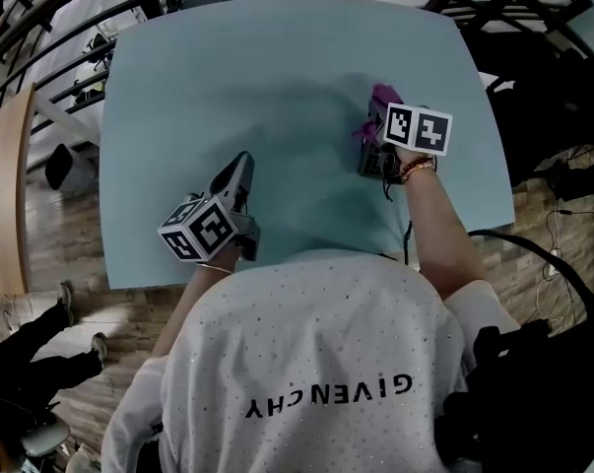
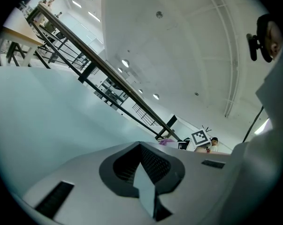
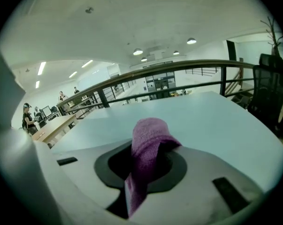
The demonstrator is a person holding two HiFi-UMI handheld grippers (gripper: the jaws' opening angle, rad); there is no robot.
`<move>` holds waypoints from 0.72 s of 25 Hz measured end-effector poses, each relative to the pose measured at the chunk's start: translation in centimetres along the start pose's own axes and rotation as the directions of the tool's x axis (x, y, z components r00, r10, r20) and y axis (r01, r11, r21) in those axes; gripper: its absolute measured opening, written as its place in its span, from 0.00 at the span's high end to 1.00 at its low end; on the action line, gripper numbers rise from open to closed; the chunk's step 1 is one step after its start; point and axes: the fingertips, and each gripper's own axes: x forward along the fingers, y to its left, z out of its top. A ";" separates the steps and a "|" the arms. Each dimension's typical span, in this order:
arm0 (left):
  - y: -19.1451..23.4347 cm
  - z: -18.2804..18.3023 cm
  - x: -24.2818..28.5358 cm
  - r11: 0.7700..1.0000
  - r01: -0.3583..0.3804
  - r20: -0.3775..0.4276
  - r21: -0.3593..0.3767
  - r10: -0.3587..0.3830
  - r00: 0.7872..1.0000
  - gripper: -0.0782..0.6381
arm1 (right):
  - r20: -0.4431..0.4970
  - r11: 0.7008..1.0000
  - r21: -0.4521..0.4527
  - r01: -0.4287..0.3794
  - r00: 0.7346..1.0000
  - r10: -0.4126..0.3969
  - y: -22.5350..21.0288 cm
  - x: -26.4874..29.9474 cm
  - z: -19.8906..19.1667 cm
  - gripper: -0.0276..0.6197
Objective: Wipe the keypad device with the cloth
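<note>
Your pale blue worktop (image 1: 277,87) stands inside a dark railing (image 3: 179,69). Your right hand-held gripper (image 3: 126,196) has its jaws pinched on the purple cloth (image 3: 148,135), which bulges up out of them over the worktop's right side. Your left hand-held gripper (image 2: 146,189) is closed with nothing between its jaws, at the near left, well apart from the right one.

Left gripper (image 1: 239,168) has jaws together, empty; right gripper (image 1: 376,134), arm stretched forward, clamps the cloth (image 3: 146,142)
</note>
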 end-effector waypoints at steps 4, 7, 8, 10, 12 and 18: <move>1.4 -0.1 -0.8 1.000 -0.018 0.013 -0.003 0.018 1.000 0.89 | 0.159 0.944 -0.157 -0.289 0.936 0.313 7.7 -2.3 3.1 0.88; 1.0 -0.2 -0.8 1.000 -0.018 0.016 -0.008 0.018 1.000 0.89 | 0.066 0.920 -0.271 -0.282 0.948 0.311 8.1 -1.5 0.9 0.88; 0.5 -0.2 -0.8 1.000 -0.014 0.014 -0.006 0.014 1.000 0.89 | 0.014 0.934 -0.291 -0.208 0.975 0.221 6.4 -0.9 -0.4 0.88; -0.2 -0.2 -0.9 1.000 -0.009 0.011 0.003 0.009 1.000 0.89 | -0.047 0.944 -0.321 -0.075 0.997 0.063 3.3 -0.5 -2.7 0.88; 0.0 0.0 -1.1 1.000 -0.013 0.016 0.006 0.013 1.000 0.89 | -0.041 0.949 -0.310 -0.054 0.998 0.044 2.5 -0.8 -3.8 0.88; 0.7 0.2 -2.0 1.000 -0.021 0.024 0.010 0.020 1.000 0.89 | 0.001 0.953 -0.296 -0.070 0.997 0.074 3.6 -1.4 -5.1 0.88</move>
